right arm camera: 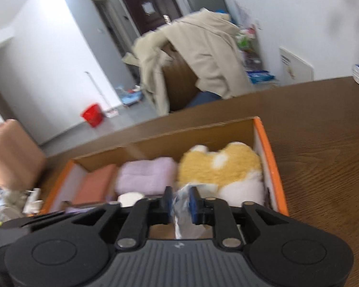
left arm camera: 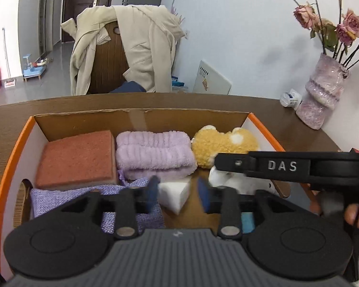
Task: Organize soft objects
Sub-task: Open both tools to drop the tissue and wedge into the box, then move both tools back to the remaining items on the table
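Fluffy lilac towel [left arm camera: 153,154] fills cardboard box [left arm camera: 141,119]; both tools [left arm camera: 178,191] [right arm camera: 180,202] gape, gripping nothing.

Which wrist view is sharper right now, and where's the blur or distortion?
Left wrist: sharper; box contents crisp, only the left tool tips smeared; fisheye bows the table edge. Right wrist: motion blur across the whole frame, towel and plush soft, horizon tilted, corners vignetted.

The left wrist camera looks forward and down from close above the near end of the cardboard box [left arm camera: 141,119] on the table [left arm camera: 275,112]. The right wrist camera views the same box [right arm camera: 270,157] close, tilted, from further right. Both share the draped chair [left arm camera: 112,55] behind.
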A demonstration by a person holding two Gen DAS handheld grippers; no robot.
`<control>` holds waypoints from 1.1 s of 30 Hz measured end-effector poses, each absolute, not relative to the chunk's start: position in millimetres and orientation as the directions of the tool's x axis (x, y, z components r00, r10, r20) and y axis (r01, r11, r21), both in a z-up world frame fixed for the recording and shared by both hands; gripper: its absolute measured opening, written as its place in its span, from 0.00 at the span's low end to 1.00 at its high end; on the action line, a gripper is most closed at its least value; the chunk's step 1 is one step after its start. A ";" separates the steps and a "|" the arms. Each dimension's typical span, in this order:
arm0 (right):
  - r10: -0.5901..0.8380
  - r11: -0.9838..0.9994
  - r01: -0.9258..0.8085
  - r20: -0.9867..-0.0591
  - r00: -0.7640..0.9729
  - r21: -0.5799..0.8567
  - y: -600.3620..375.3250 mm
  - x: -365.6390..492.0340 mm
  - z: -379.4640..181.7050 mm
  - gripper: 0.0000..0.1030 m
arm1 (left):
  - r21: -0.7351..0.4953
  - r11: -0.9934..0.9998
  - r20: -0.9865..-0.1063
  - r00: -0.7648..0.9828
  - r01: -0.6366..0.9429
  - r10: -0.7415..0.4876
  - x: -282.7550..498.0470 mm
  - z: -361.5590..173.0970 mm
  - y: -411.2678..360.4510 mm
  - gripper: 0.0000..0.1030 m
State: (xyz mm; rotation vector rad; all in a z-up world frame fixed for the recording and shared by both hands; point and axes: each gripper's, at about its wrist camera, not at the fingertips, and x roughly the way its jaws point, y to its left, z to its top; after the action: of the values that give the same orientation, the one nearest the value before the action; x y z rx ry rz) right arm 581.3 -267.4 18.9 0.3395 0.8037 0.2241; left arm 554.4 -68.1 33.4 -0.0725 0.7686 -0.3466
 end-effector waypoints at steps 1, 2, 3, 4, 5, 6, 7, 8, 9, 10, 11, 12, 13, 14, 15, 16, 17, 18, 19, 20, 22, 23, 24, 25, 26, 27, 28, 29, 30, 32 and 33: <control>0.327 0.918 -0.062 -0.660 0.677 0.391 -268.5 581.4 16.8 0.41 | -0.191 0.940 -0.665 0.667 0.283 -0.336 553.5 34.9 -66.7 0.42; 0.345 0.909 -0.071 -0.646 0.681 0.411 -269.7 580.4 16.3 0.46 | -0.191 0.939 -0.663 0.669 0.285 -0.338 552.6 36.7 -65.1 0.42; 0.344 0.909 -0.071 -0.641 0.686 0.411 -270.0 578.7 17.7 0.47 | -0.188 0.939 -0.659 0.672 0.289 -0.339 550.2 40.2 -62.7 0.42; 0.329 0.916 -0.069 -0.639 0.696 0.396 -269.8 577.4 20.9 0.47 | -0.182 0.940 -0.655 0.677 0.290 -0.335 548.9 44.4 -61.2 0.42; 0.312 0.923 -0.071 -0.630 0.711 0.378 -269.4 573.6 26.5 0.48 | -0.170 0.943 -0.649 0.687 0.287 -0.326 545.5 49.5 -59.1 0.42; 0.305 0.927 -0.075 -0.620 0.723 0.368 -271.3 571.8 33.4 0.49 | -0.160 0.945 -0.641 0.698 0.285 -0.319 541.5 56.2 -57.2 0.42; 0.308 0.927 -0.087 -0.606 0.734 0.366 -270.6 568.9 42.2 0.49 | -0.156 0.946 -0.631 0.707 0.286 -0.318 535.5 63.3 -53.5 0.42; 0.318 0.925 -0.104 -0.593 0.740 0.366 -271.5 563.6 51.1 0.51 | -0.153 0.945 -0.621 0.716 0.289 -0.319 529.8 70.1 -50.1 0.43; 0.323 0.925 -0.122 -0.577 0.750 0.359 -272.8 555.6 62.3 0.53 | -0.144 0.946 -0.608 0.728 0.290 -0.316 520.7 79.4 -45.6 0.44; 0.322 0.929 -0.141 -0.563 0.761 0.342 -273.4 546.5 72.7 0.53 | -0.134 0.947 -0.593 0.742 0.291 -0.312 511.1 87.7 -41.8 0.47; 0.321 0.935 -0.164 -0.551 0.770 0.316 -273.6 537.3 82.8 0.55 | -0.122 0.947 -0.573 0.758 0.297 -0.311 499.2 96.2 -37.8 0.49; 0.320 0.940 -0.188 -0.541 0.778 0.286 -273.6 527.8 92.7 0.58 | -0.108 0.947 -0.550 0.776 0.302 -0.310 485.3 105.3 -33.6 0.54; 0.321 0.943 -0.213 -0.529 0.786 0.256 -274.1 515.5 102.4 0.60 | -0.093 0.948 -0.528 0.792 0.303 -0.305 471.7 112.3 -29.9 0.58; 0.324 0.944 -0.240 -0.520 0.790 0.225 -274.5 503.7 110.3 0.66 | -0.076 0.951 -0.503 0.812 0.301 -0.297 456.0 118.9 -26.4 0.60; 0.327 0.945 -0.259 -0.513 0.794 0.202 -275.2 494.0 116.4 0.73 | -0.062 0.952 -0.476 0.830 0.299 -0.292 440.3 124.5 -22.9 0.64; 0.323 0.946 -0.273 -0.501 0.803 0.173 -275.8 481.1 122.5 0.75 | -0.052 0.953 -0.453 0.843 0.299 -0.290 425.9 128.9 -19.7 0.70; 0.317 0.948 -0.284 -0.492 0.811 0.144 -276.7 468.4 127.5 0.76 | -0.048 0.955 -0.431 0.856 0.294 -0.285 411.5 133.1 -16.2 0.73; 0.313 0.949 -0.294 -0.483 0.818 0.117 -276.4 455.9 131.4 0.76 | -0.046 0.958 -0.411 0.868 0.285 -0.278 396.9 138.0 -13.3 0.79; 0.307 0.950 -0.297 -0.468 0.829 0.096 -276.9 443.2 135.4 0.76 | -0.042 0.960 -0.395 0.879 0.275 -0.269 383.6 141.3 -10.6 0.84; 0.303 0.950 -0.300 -0.450 0.840 0.081 -277.2 430.2 139.1 0.77 | -0.035 0.963 -0.376 0.890 0.266 -0.259 369.6 143.6 -8.3 0.86; 0.303 0.950 -0.308 -0.413 0.859 0.057 -278.3 402.4 144.8 0.80 | -0.017 0.971 -0.344 0.911 0.237 -0.228 340.4 144.8 -4.0 0.93; 0.301 0.951 -0.307 -0.393 0.869 0.050 -279.0 388.7 147.9 0.83 | 0.003 0.976 -0.330 0.921 0.219 -0.206 325.5 143.8 -4.0 0.94; 0.301 0.950 -0.308 -0.375 0.877 0.042 -279.7 373.8 149.1 0.85 | 0.028 0.976 -0.307 0.931 0.215 -0.196 308.3 141.6 -4.7 0.96; 0.299 0.951 -0.308 -0.355 0.886 0.032 -280.4 358.1 148.7 0.85 | 0.044 0.977 -0.284 0.940 0.210 -0.189 290.0 139.2 -5.0 0.98; 0.301 0.950 -0.311 -0.337 0.892 0.025 -280.5 344.3 147.1 0.86 | 0.045 0.979 -0.272 0.945 0.200 -0.181 276.7 136.6 -5.1 0.99; 0.302 0.949 -0.314 -0.326 0.896 0.018 -280.4 331.3 145.5 0.87 | 0.034 0.980 -0.264 0.948 0.194 -0.179 260.4 132.5 -3.8 1.00; 0.301 0.950 -0.313 -0.314 0.901 0.012 -280.0 314.4 142.1 0.87 | 0.020 0.981 -0.262 0.948 0.192 -0.180 246.8 128.6 -3.6 1.00; 0.301 0.950 -0.314 -0.302 0.905 0.008 -279.7 300.4 137.6 0.88 | 0.013 0.981 -0.261 0.948 0.194 -0.184 233.0 124.3 -4.4 1.00; 0.301 0.949 -0.315 -0.296 0.907 0.001 -279.4 286.5 132.7 0.90 | 0.014 0.981 -0.256 0.949 0.195 -0.185 218.2 118.9 -6.0 1.00; 0.291 0.952 -0.306 -0.277 0.916 -0.011 -276.4 261.9 120.6 0.95 | 0.020 0.984 -0.256 0.952 0.179 -0.168 195.1 107.2 -7.7 1.00; 0.287 0.952 -0.304 -0.270 0.919 -0.023 -275.2 249.1 113.6 0.97 | 0.015 0.986 -0.265 0.951 0.167 -0.157 186.1 101.1 -7.4 1.00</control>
State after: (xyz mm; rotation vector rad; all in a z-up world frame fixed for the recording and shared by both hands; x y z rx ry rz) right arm 249.1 -275.2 113.6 -0.0645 0.2674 0.3037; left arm 186.1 -7.4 101.1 0.0370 0.2667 -0.1645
